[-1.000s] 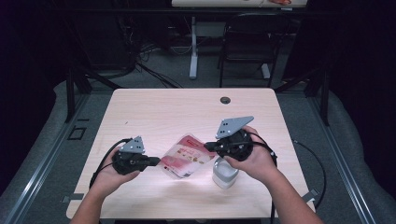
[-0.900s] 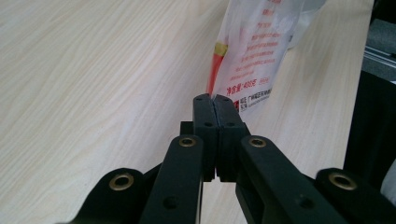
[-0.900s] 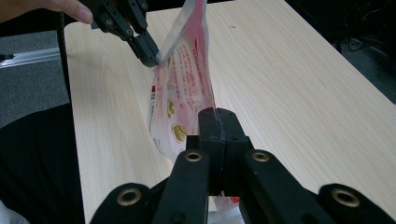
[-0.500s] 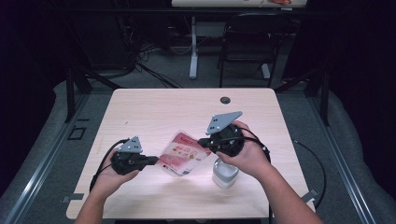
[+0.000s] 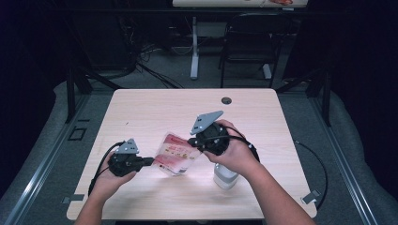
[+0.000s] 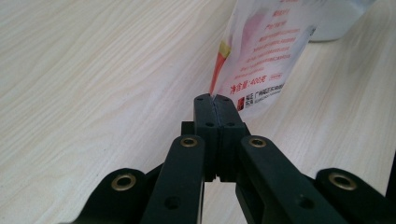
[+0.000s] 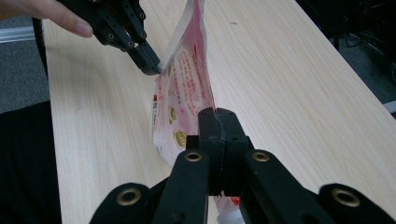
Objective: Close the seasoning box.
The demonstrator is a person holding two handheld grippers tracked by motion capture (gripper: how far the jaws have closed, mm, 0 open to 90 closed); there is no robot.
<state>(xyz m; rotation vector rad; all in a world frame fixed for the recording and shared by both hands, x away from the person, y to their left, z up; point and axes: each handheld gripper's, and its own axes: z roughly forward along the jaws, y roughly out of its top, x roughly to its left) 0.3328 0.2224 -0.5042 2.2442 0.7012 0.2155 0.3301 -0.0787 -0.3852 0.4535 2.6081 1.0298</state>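
Here, a person stands at the near side of a light wooden table [image 5: 141, 112] and holds one gripper in each hand. Between the two grippers there is a white and red pouch [image 5: 176, 153] with printed text on it, a flexible plastic bag. It is lifted above the near middle part of the table, and it hangs a little tilted.

The left gripper [image 5: 149, 161] is at the near left of the table, in the person's left hand [image 5: 109, 174]. Its jaws are pressed fully together on the edge of the pouch. In the left gripper view the two black jaws meet with no gap, and the thin edge of the pouch [image 6: 261, 51] goes in between their tips. The left gripper [image 6: 213, 105] points toward the right side of the scene.

The right gripper [image 5: 191, 140] is near the middle of the table, in the person's right hand [image 5: 234, 154], and a grey three-cornered plate [image 5: 205, 122] sits on top of it. Its jaws are also closed tight on the pouch, at the opposite edge. In the right gripper view the pouch [image 7: 184, 88] stretches from the right gripper [image 7: 217, 119] to the left gripper [image 7: 156, 69] farther off, so both hold it at the same time.

Just under the right hand, a white container [image 5: 225, 177] stands on the table; I cannot tell what kind it is. At the far middle of the table there is a small dark round hole [image 5: 226, 100]. A black cable [image 5: 101, 161] trails from the left gripper.
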